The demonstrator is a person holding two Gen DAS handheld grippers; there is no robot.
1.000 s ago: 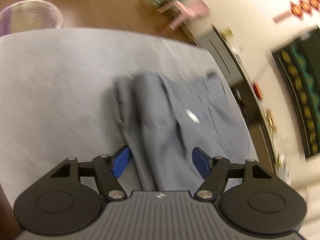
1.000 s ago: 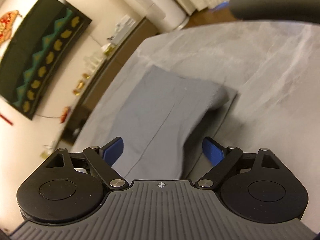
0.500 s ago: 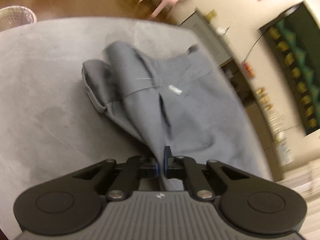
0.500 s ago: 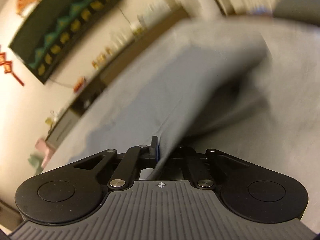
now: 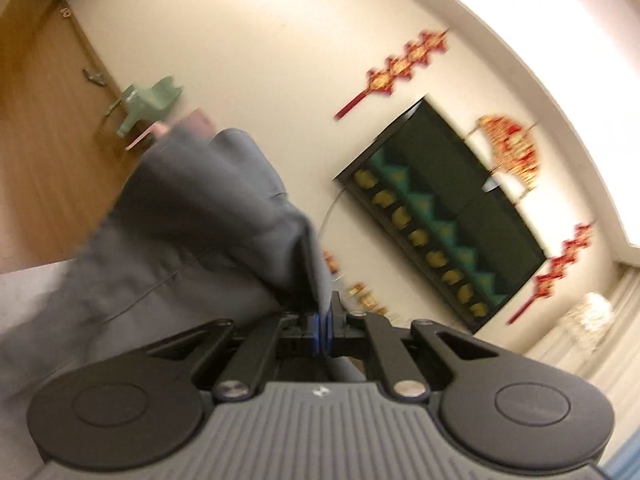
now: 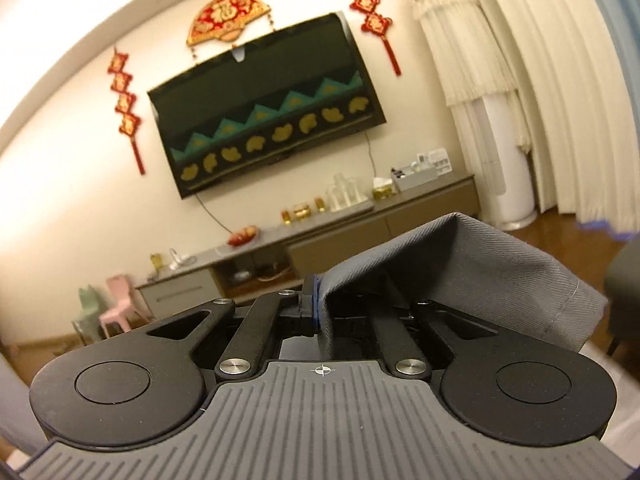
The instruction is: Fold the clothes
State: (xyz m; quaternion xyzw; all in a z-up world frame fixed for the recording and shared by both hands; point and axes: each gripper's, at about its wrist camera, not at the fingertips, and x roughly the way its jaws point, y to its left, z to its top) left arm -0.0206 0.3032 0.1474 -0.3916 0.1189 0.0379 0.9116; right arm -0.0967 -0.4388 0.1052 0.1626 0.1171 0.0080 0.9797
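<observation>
A grey garment (image 5: 192, 232) hangs lifted off the table, bunched and blurred in the left wrist view. My left gripper (image 5: 322, 324) is shut on its edge, the cloth pinched between the blue pads. In the right wrist view the same grey garment (image 6: 480, 276) drapes over the right side of my right gripper (image 6: 316, 304), which is shut on a fold of it. Both grippers point nearly level toward the wall. The lower part of the garment is hidden below both views.
A grey-covered table (image 5: 24, 292) shows at the lower left. Ahead is a wall with a covered television (image 6: 264, 128), a low sideboard (image 6: 360, 232) with jars, small green and pink chairs (image 6: 108, 308), curtains (image 6: 560, 92) and wooden floor (image 5: 40, 160).
Both grippers closed on the grey garment lying flat on the table, then rose with it. The views swung up from the tabletop to the wall.
</observation>
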